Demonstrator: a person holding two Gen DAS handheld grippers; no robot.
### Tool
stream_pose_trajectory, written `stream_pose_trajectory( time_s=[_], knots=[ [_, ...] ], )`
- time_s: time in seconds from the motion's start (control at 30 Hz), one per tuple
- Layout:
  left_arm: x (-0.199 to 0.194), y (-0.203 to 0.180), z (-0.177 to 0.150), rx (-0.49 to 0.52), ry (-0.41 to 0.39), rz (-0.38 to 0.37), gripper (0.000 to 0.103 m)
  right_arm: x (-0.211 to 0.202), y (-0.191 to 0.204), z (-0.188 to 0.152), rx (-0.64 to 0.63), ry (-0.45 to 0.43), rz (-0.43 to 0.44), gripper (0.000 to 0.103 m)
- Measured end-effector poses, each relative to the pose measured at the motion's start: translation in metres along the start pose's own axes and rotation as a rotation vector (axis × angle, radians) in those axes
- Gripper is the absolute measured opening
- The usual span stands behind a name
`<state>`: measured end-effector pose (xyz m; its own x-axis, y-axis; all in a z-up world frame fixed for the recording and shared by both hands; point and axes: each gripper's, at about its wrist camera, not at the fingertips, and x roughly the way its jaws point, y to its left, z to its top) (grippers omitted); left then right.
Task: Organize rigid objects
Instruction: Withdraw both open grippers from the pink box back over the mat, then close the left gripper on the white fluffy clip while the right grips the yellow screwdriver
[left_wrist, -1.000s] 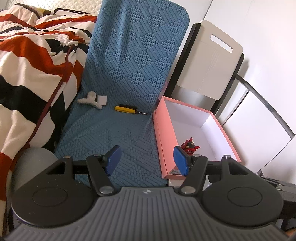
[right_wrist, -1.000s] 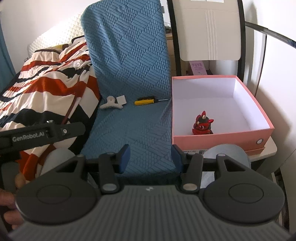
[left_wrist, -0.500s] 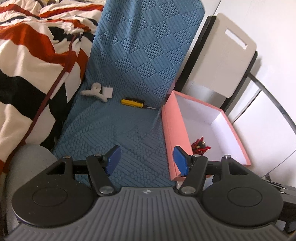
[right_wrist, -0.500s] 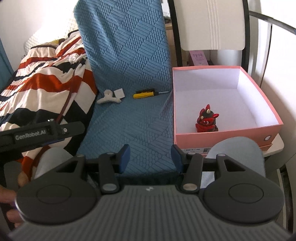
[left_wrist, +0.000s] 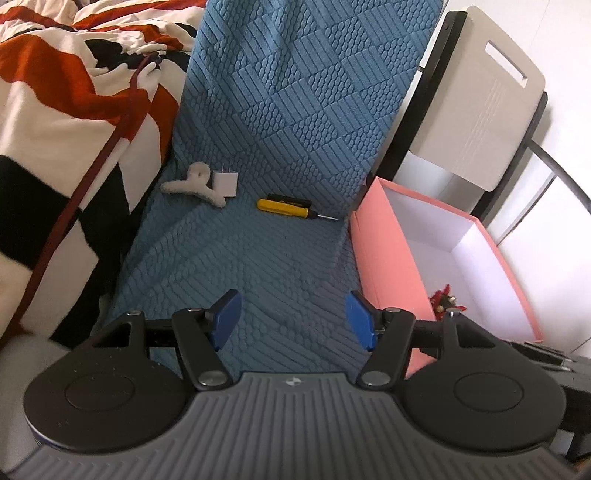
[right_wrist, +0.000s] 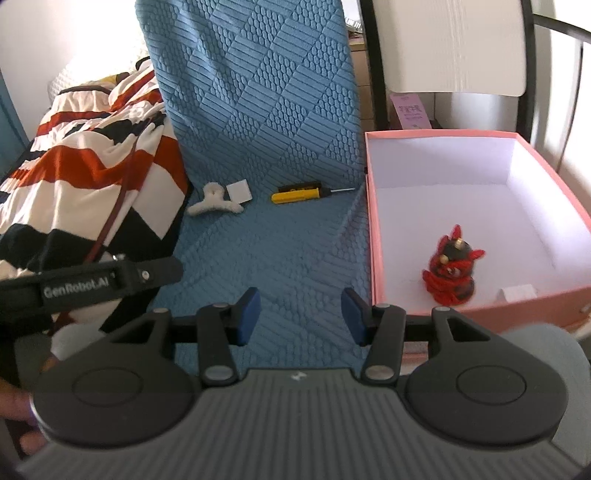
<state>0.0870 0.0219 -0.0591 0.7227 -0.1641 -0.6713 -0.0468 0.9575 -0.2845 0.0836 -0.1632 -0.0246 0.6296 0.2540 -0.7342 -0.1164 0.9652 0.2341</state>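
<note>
A yellow and black screwdriver (left_wrist: 286, 207) (right_wrist: 301, 192), a white hair claw clip (left_wrist: 194, 185) (right_wrist: 214, 201) and a white plug adapter (left_wrist: 224, 182) (right_wrist: 238, 192) lie at the back of a blue textured mat (left_wrist: 266, 273) (right_wrist: 273, 254). A pink box (left_wrist: 384, 258) (right_wrist: 373, 229) stands to the right with a red figurine (right_wrist: 450, 269) (left_wrist: 445, 301) inside. My left gripper (left_wrist: 291, 319) is open and empty above the mat's front. My right gripper (right_wrist: 300, 314) is open and empty, near the box's front left corner.
A striped red, black and white blanket (left_wrist: 74, 110) (right_wrist: 92, 166) lies left of the mat. A white chair back (left_wrist: 476, 110) (right_wrist: 454, 48) stands behind the box. The left gripper's body (right_wrist: 92, 282) shows at the left of the right wrist view.
Both grippers have moved forward toward the mat's objects and the box, which now look larger. Both jaws have stayed open and empty.
</note>
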Motion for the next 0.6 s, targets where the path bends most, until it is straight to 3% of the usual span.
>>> stream_pose_trajectory(
  time_s=[0.37,0.6],
  knots=[
    [0.066,0.035,0.011,0.012,-0.039,0.022,0.068,0.063,0.009,0.005,-0.064,-0.068,0.007,0.052],
    [0.113,0.059,0.02,0.015,-0.011,0.042,0.068,0.105,0.009,0.012,-0.069,-0.051,0.014,0.052]
  ],
)
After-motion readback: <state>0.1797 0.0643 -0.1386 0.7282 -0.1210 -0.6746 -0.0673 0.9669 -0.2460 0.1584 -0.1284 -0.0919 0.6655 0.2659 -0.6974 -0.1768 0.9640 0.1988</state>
